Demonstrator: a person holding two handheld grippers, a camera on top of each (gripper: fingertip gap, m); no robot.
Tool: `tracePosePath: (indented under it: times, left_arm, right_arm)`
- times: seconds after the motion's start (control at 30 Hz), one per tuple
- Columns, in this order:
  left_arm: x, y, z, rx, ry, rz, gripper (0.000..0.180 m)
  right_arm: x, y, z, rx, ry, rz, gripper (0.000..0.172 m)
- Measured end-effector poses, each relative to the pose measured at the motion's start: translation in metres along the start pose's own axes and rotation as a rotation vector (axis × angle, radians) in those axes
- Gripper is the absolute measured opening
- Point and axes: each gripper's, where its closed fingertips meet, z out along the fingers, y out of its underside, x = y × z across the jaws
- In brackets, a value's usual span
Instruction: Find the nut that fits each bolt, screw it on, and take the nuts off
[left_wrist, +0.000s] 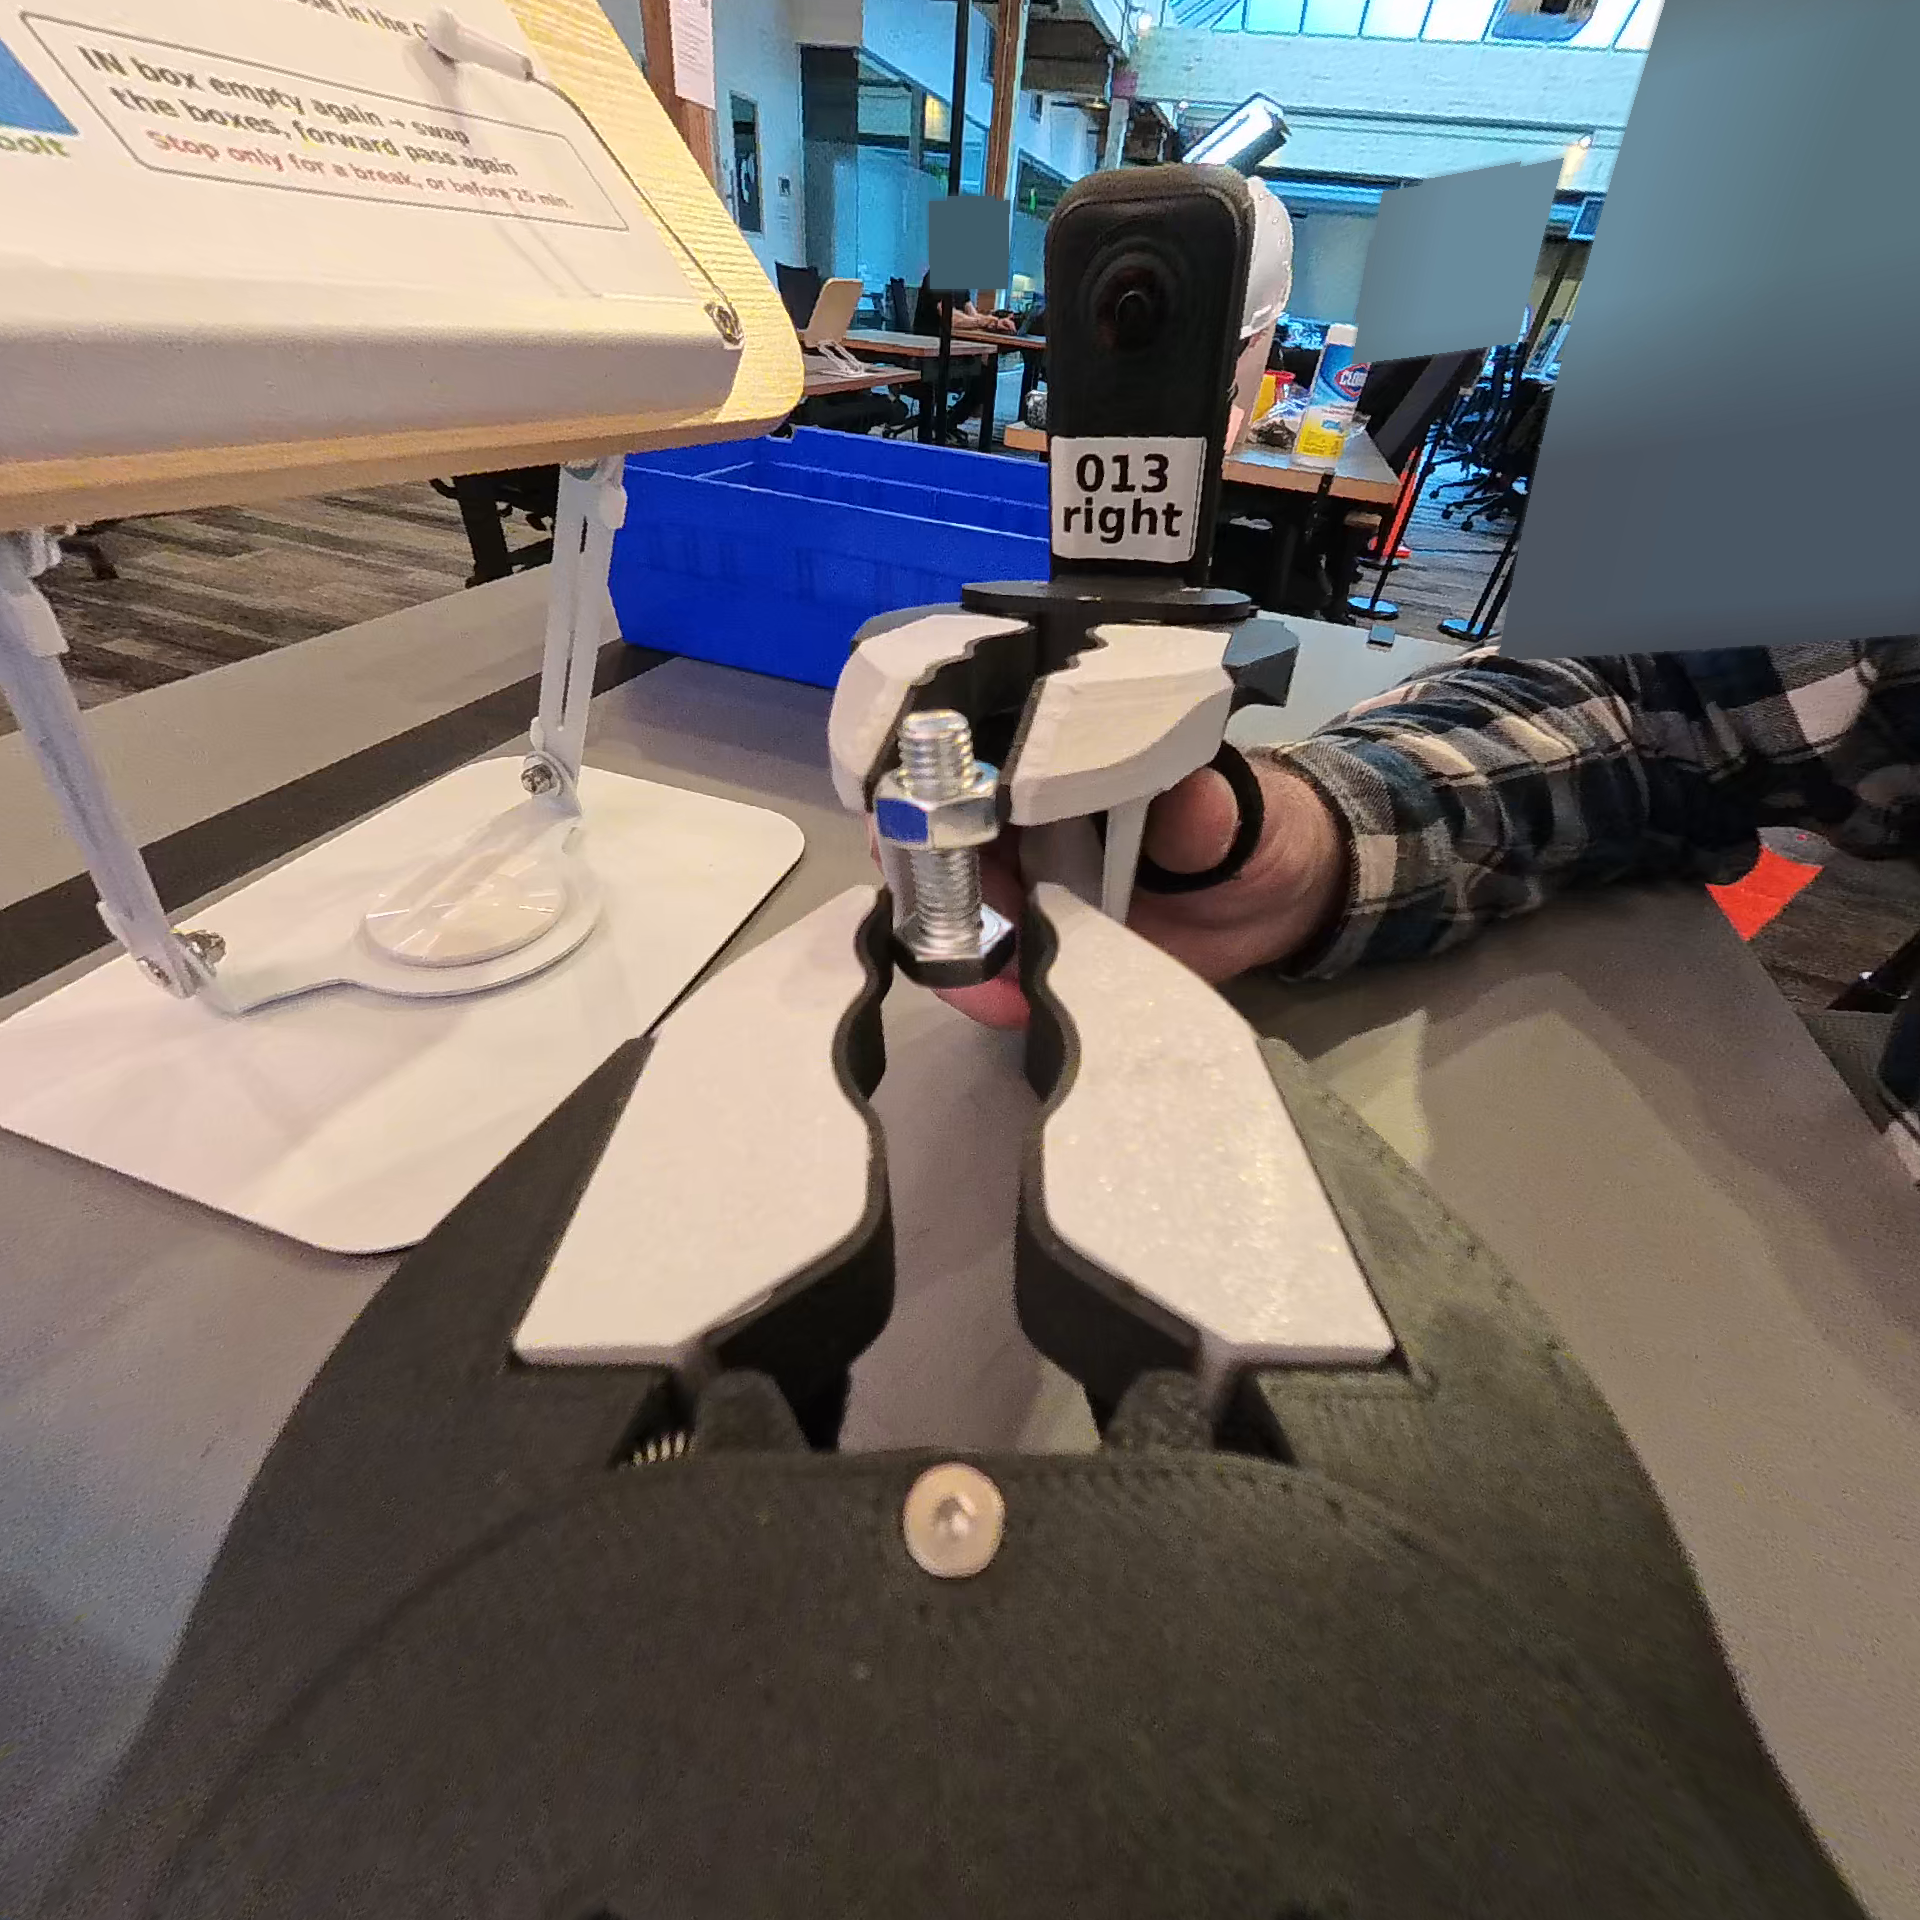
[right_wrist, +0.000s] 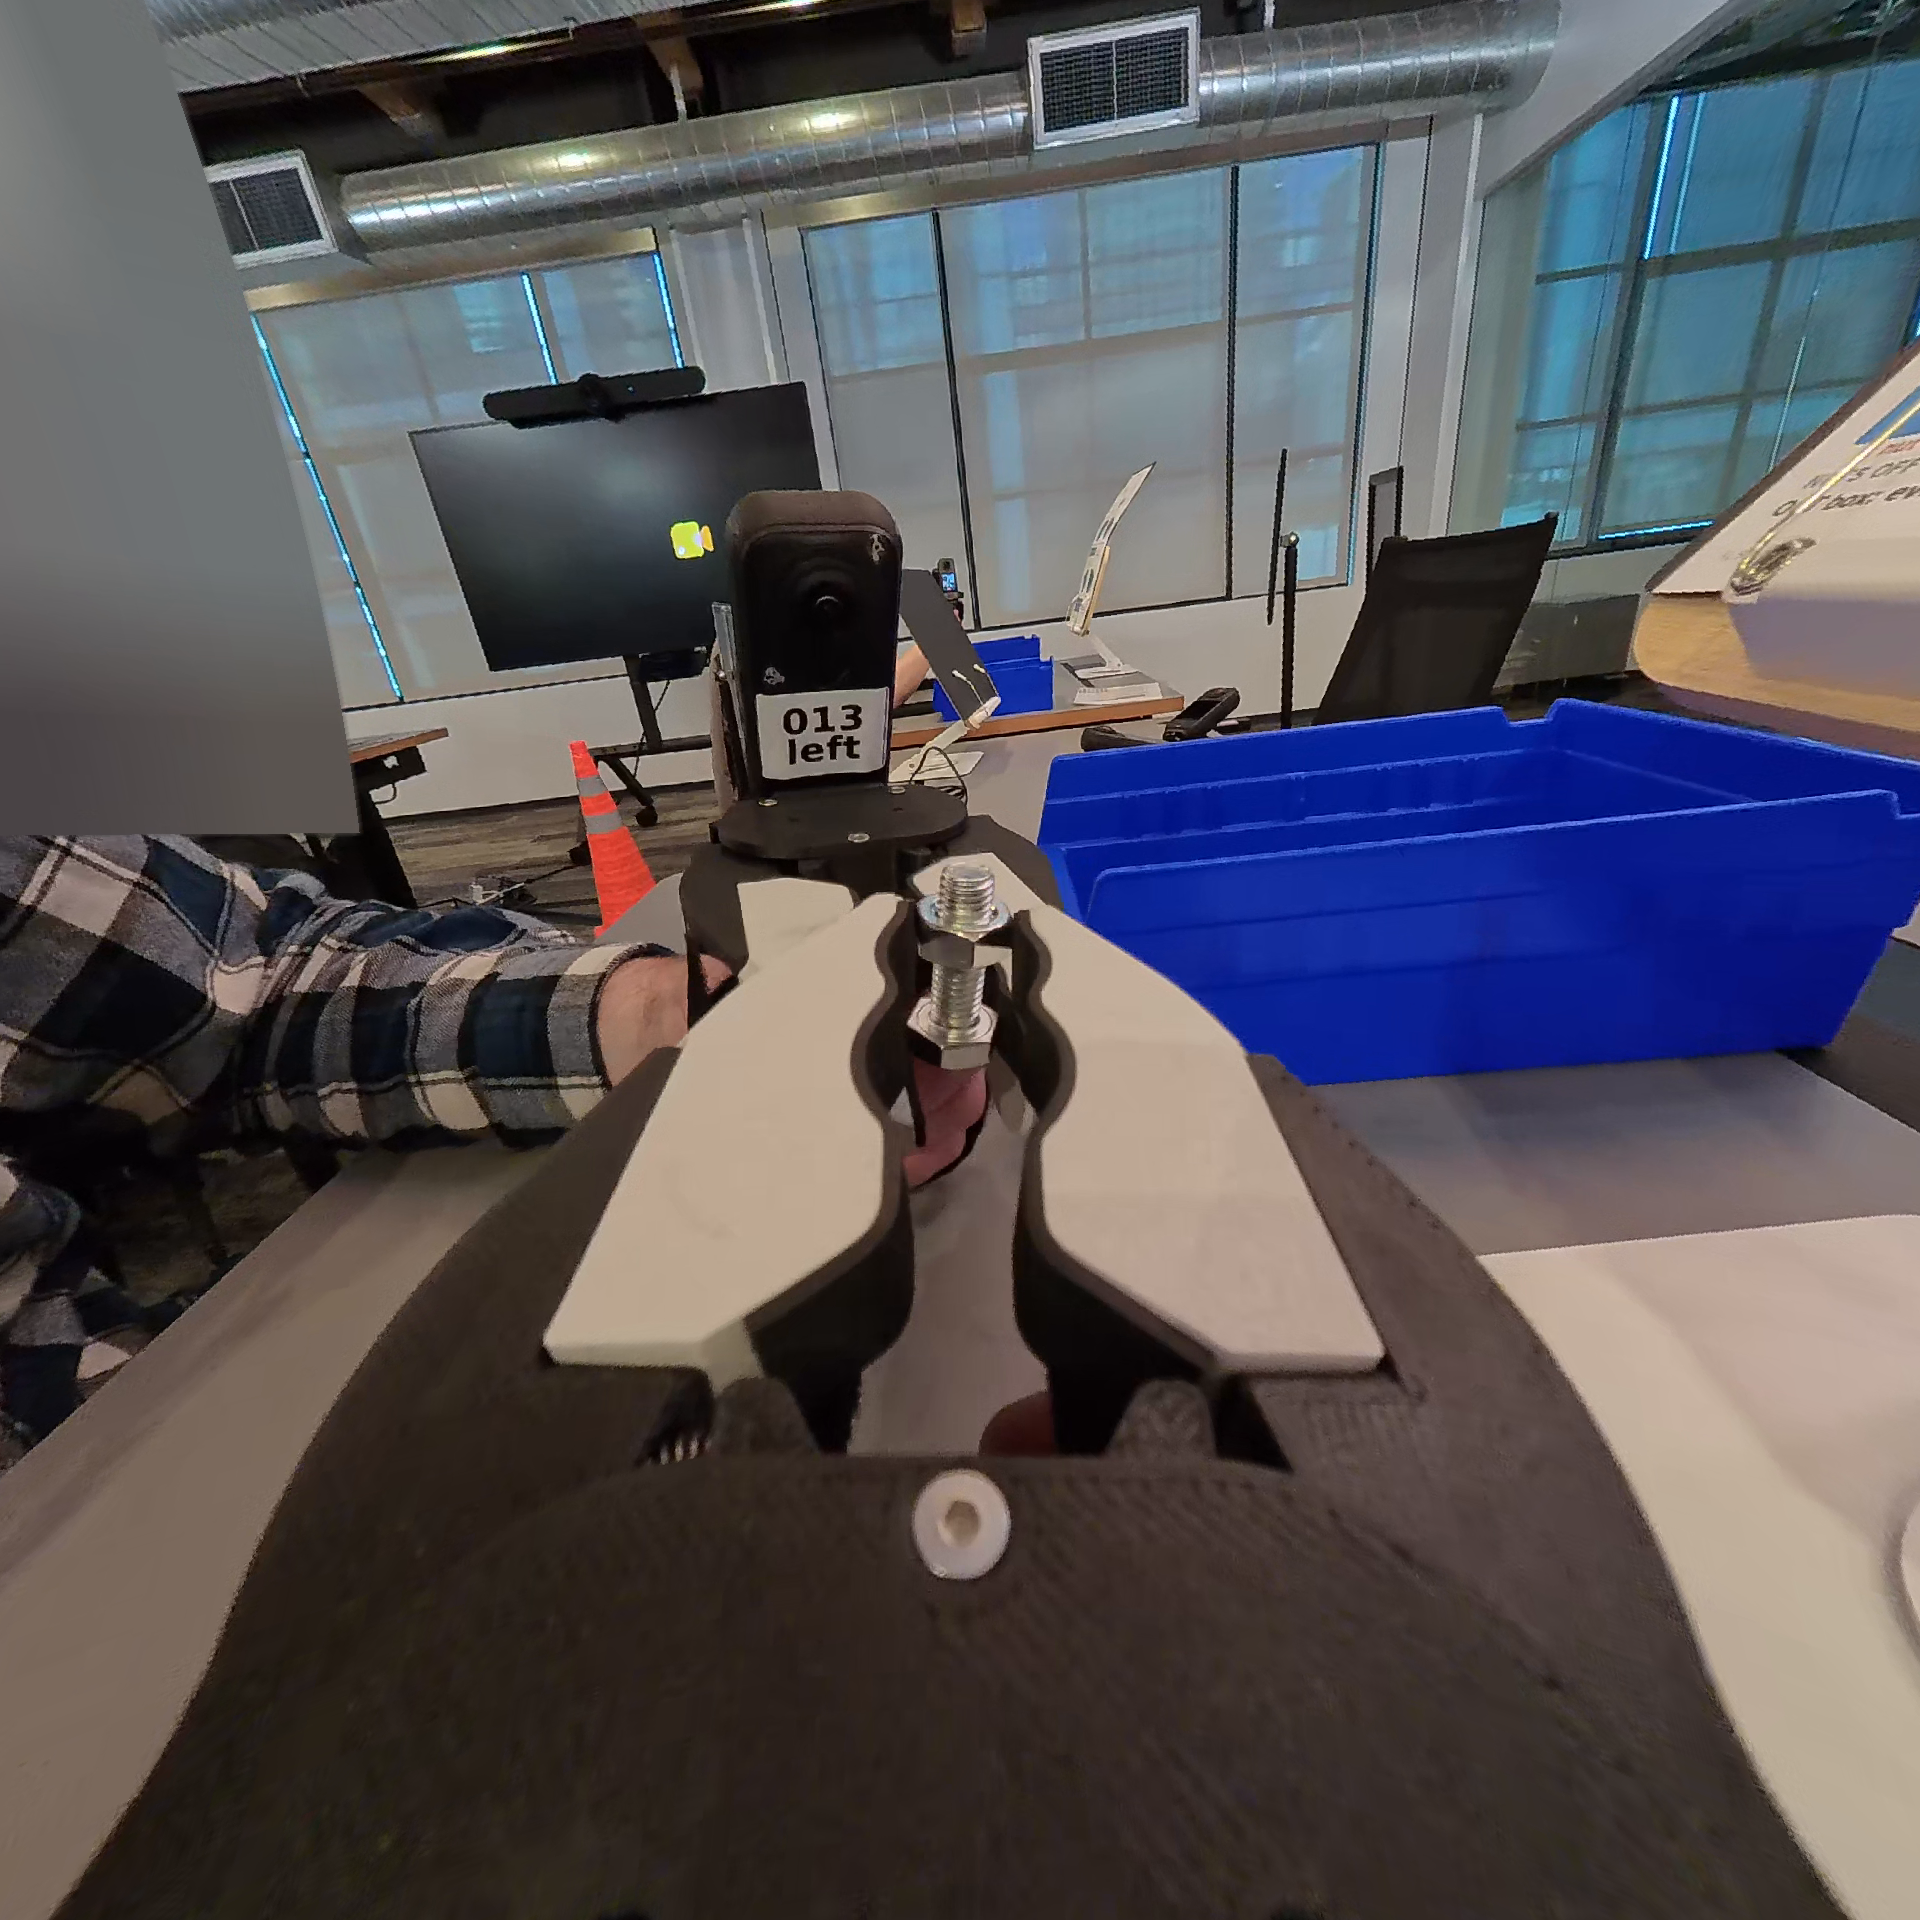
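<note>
My left fingers (left_wrist: 951, 961) are closed on the head of the bolt (left_wrist: 938, 883), which stands upright above the grey bench (left_wrist: 1455, 1143). Just above, my right fingers (right_wrist: 961, 961) clamp the nut (left_wrist: 935, 816) with a blue mark, threaded partway down the bolt. Farther back sit a white stand (left_wrist: 416, 935) and a blue bin (right_wrist: 1455, 883).

Upright bolt (left_wrist: 938, 831) between facing tongs, nut (left_wrist: 932, 814) mid-shaft, bin (right_wrist: 1507, 883) behind, on table (left_wrist: 1558, 1195).
</note>
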Motion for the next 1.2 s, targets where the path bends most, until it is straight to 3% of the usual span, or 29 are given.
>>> tracePosePath:
  times: [1.2]
  left_arm:
    - [0.021,0.008,-0.001,-0.067,0.144,0.021,0.015]
  right_arm:
    - [-0.021,0.003,0.006,-0.016,-0.125,0.0,0.018]
